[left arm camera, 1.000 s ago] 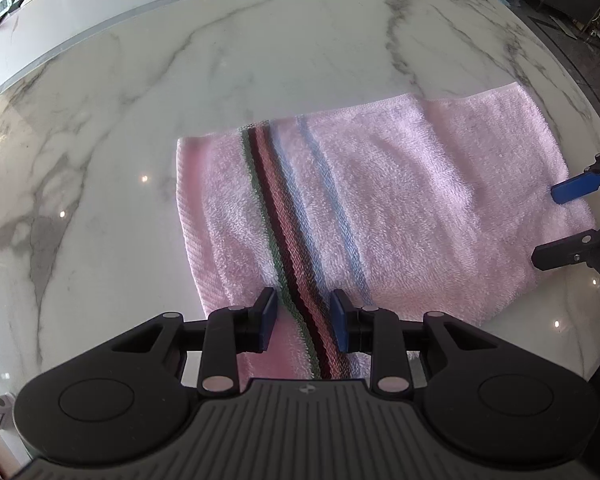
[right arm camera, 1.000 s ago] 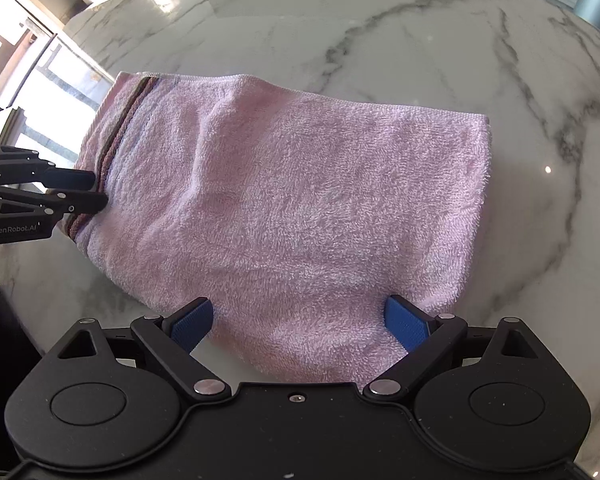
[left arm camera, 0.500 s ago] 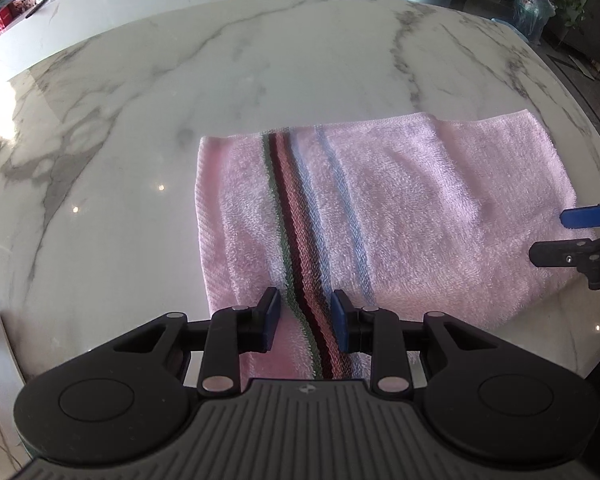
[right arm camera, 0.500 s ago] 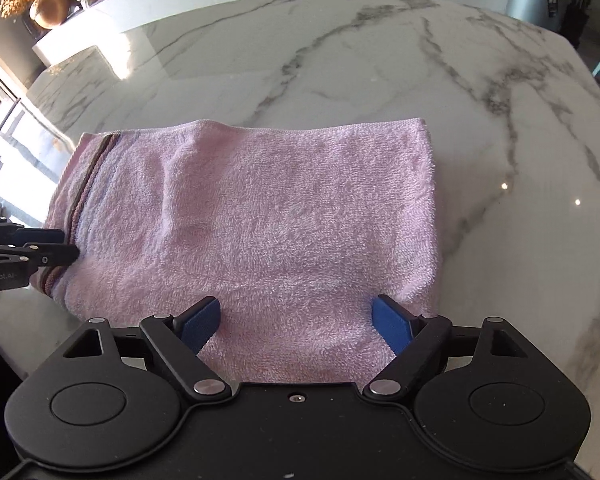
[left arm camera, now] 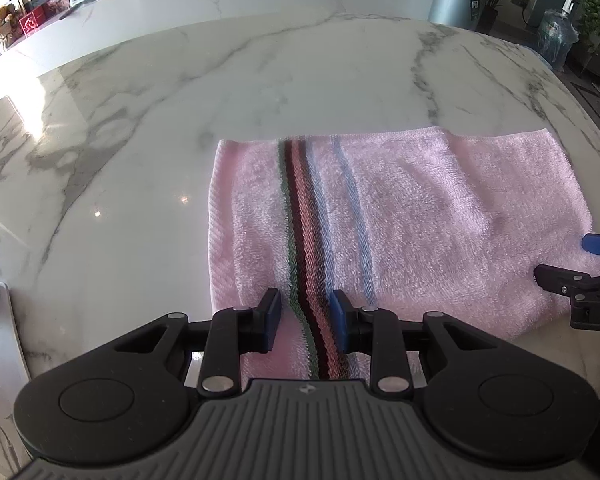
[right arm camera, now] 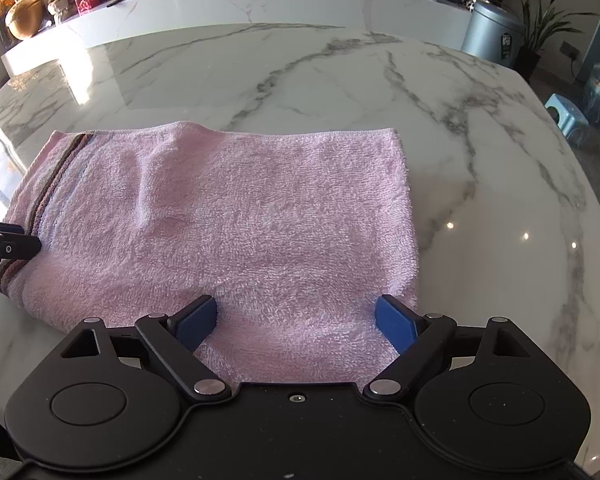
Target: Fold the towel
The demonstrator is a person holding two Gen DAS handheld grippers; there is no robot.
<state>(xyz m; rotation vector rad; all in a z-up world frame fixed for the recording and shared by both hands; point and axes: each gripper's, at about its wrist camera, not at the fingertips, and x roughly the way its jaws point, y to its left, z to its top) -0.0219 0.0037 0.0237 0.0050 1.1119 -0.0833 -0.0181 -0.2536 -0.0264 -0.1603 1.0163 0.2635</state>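
A pink towel (left arm camera: 420,216) is seen lying flat on the marble table (left arm camera: 260,80), folded into a rectangle, with a band of green, dark red and blue stripes (left arm camera: 300,216) running across it near its left end in the left wrist view. In the right wrist view the same towel (right arm camera: 236,216) is spread toward the near edge of the table (right arm camera: 480,140), and a slight ridge is seen in the cloth left of centre.

The left tongs (left arm camera: 305,326) are held over the near edge of the towel, astride the striped band. Their pads stand partly apart with the stripes between them; whether the cloth is pinched cannot be told, since a gap is seen on each side of the band. In the right wrist view these tongs (right arm camera: 4,240) are seen at the left edge of the picture, at the striped end of the towel.

The right tongs (right arm camera: 296,320) are set wide over the towel's near right corner region, and their jaws are opening; cloth lies between the blue pads, but it is not pressed by them. In the left wrist view these tongs (left arm camera: 580,260) are seen at the far right, at the towel's plain end.

A grey bin (right arm camera: 488,32) and a plant (right arm camera: 540,28) are visible beyond the table.
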